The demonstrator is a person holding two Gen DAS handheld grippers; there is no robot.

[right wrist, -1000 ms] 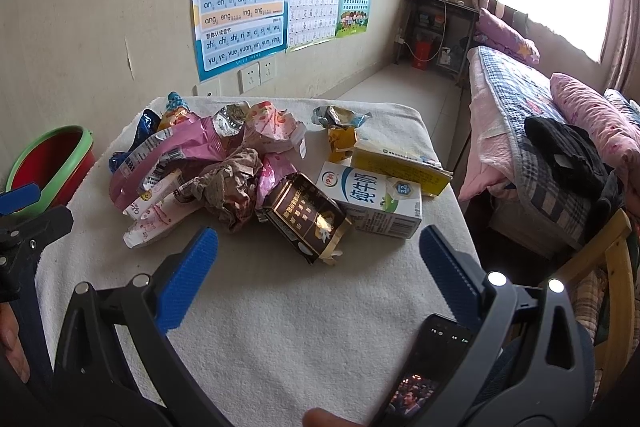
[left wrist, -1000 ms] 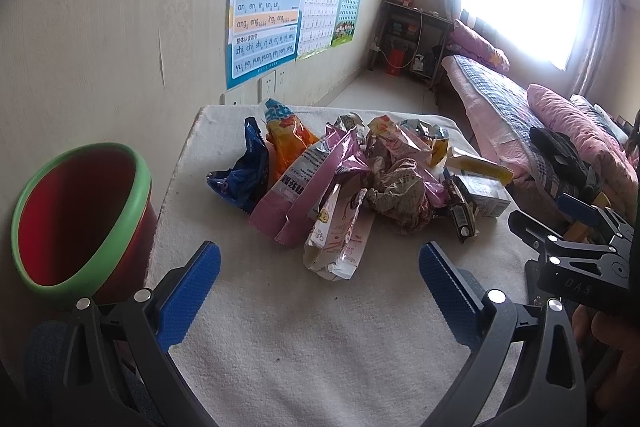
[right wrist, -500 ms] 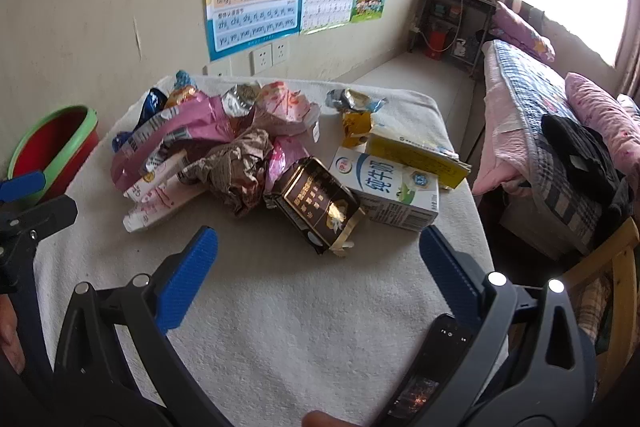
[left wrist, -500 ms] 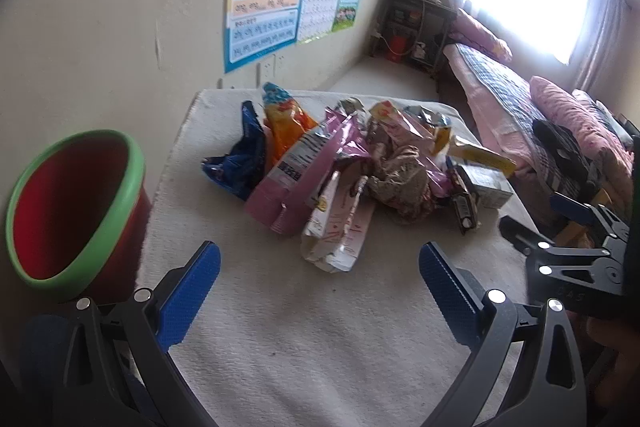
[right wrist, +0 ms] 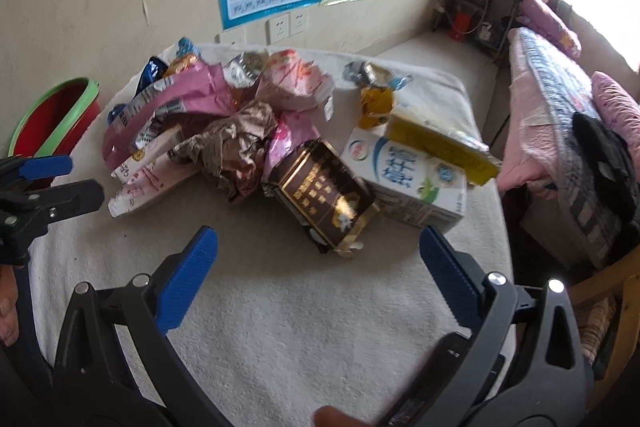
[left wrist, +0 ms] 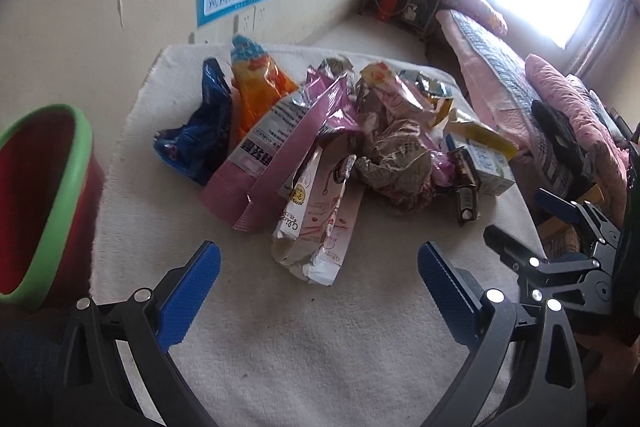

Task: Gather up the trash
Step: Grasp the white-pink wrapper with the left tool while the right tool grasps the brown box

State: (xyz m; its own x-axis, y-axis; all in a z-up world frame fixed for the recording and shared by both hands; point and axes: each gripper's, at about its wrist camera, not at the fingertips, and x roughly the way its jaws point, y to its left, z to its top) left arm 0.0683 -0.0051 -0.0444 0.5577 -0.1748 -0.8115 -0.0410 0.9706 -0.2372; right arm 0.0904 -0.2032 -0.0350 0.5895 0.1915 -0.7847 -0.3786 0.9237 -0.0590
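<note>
At table centre, heaped on a white cloth (left wrist: 304, 347): trash pile (left wrist: 320, 147) of loose wrappers, all still uncollected. Nearest the left gripper (left wrist: 319, 279), a pale pink-and-white wrapper (left wrist: 316, 227), lying flat and torn at its near end, partly tucked under a long mauve pouch (left wrist: 276, 155). Behind these, a blue bag (left wrist: 200, 135) and an orange bag (left wrist: 256, 87) standing on end; to the right, a crumpled brown foil wad (left wrist: 400, 163). Nearest the right gripper (right wrist: 319, 267), a dark brown carton (right wrist: 324, 199) leaning against a white milk carton (right wrist: 404, 183), with a yellow box (right wrist: 440, 147) resting across the latter's top. Off the table's left edge, a red bin with green rim (left wrist: 44, 207), mouth tilted toward the pile.

Both sets of jaws spread wide and empty, hovering above bare cloth short of the pile; neither touching any item.

Probable failure modes, as judgement only:
- Thin flat film likely to slide or fold away under a shallow pinch, or cloth pinched along with it.
- Overlapping wrappers likely to drag neighbours, spilling pieces over the table edge rather than into the bin.
- Lifting the brown carton likely to shift the milk carton and topple the yellow box toward the right-hand edge.
- Grippers working near one another over a single heap, hence a risk of collision.
- Bin set below and beside the table, so an early release likely to miss the rim.
</note>
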